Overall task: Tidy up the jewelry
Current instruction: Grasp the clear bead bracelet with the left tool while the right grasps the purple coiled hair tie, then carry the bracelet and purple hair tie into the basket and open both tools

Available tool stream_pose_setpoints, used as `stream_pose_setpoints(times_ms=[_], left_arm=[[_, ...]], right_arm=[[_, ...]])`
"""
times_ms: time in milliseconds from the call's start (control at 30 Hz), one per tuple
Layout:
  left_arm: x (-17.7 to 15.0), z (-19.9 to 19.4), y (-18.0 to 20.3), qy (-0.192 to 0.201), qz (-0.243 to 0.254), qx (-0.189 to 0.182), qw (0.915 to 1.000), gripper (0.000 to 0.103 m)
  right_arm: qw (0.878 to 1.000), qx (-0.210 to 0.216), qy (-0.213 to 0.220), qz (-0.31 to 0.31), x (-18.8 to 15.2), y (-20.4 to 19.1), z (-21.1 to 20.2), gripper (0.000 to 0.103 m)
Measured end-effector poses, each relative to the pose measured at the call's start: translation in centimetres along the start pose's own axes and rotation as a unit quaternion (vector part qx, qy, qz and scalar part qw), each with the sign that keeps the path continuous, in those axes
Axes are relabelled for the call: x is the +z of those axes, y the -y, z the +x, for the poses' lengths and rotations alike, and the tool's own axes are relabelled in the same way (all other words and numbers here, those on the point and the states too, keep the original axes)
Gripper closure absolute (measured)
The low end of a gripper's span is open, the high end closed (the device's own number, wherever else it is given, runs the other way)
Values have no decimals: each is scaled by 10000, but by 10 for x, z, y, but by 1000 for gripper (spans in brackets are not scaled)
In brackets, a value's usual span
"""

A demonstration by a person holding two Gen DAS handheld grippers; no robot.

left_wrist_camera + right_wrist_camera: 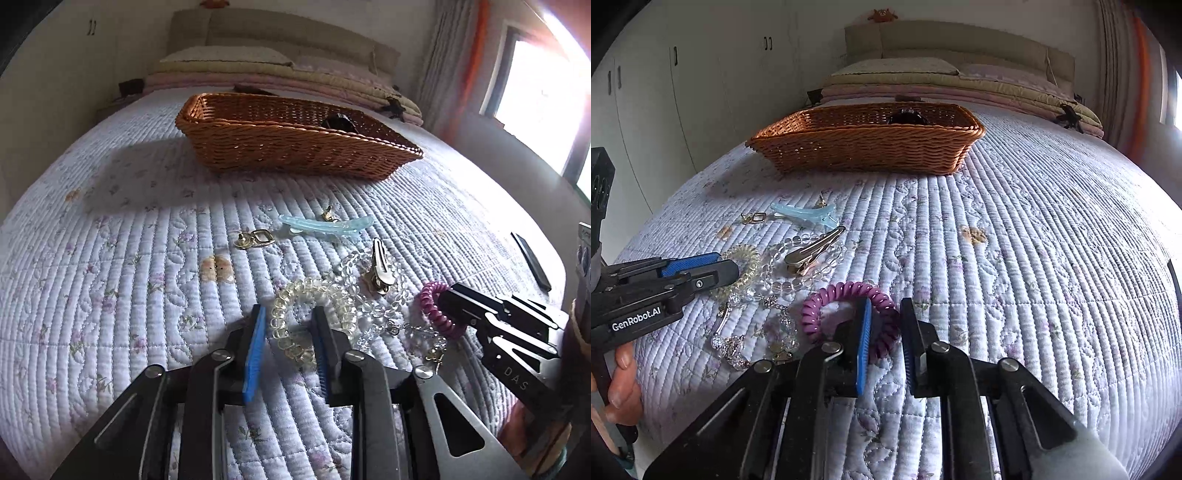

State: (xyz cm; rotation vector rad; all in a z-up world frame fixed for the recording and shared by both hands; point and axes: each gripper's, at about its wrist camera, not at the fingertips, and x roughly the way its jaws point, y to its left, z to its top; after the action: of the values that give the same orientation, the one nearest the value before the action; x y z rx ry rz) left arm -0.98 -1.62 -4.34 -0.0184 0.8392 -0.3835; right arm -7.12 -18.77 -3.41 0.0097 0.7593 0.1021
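At the lower centre of the left wrist view, the left tool (288,325) has its pads pinching one side of the clear spiral hair tie (314,314) lying on the quilted bed (129,295). At the lower centre of the right wrist view, the right tool (884,325) pinches the purple spiral hair tie (849,314) the same way. The wicker basket (295,147) sits at upper centre, well apart from the jewelry pile.

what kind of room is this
Most likely a bedroom: the work surface is a bed with a quilted floral bedspread, a padded headboard and folded bedding stand at its far end, and wardrobe doors line the wall.
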Motion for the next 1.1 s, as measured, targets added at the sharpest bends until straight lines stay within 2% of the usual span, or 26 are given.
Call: stream_pose_setpoints(times_ms=[33, 67, 167, 267, 467, 567, 800, 933, 1100], left_arm=[[0, 0, 3, 16, 65, 70, 10000, 92], [0, 0, 5, 43, 139, 130, 9998, 92], [-1, -1, 12, 106, 311, 316, 9990, 93], [-1, -4, 11, 201, 292, 312, 9989, 93], [-5, -22, -3, 539, 12, -370, 9979, 93], [-6, -22, -6, 542, -74, -420, 9976, 93], [-11, -35, -3, 817, 2, -423, 9958, 93], [-11, -40, -7, 946, -56, -511, 9942, 93], [-8, -52, -19, 1081, -216, -934, 9895, 93]], right_arm=[[10000, 11, 5, 10, 0, 1, 0, 86], [10000, 30, 9, 14, -1, 2, -2, 87], [10000, 73, 26, 29, -1, 3, -2, 88], [9997, 220, 14, 38, -2, 4, -2, 88], [9985, 482, 56, 247, -2, 13, -3, 90], [9977, 622, 115, 237, -3, 14, -5, 90], [9982, 442, 348, 217, -5, 11, -14, 90], [9956, 657, 632, 213, -5, 14, -26, 90], [9925, 763, 941, 183, 5, 12, -42, 90]])
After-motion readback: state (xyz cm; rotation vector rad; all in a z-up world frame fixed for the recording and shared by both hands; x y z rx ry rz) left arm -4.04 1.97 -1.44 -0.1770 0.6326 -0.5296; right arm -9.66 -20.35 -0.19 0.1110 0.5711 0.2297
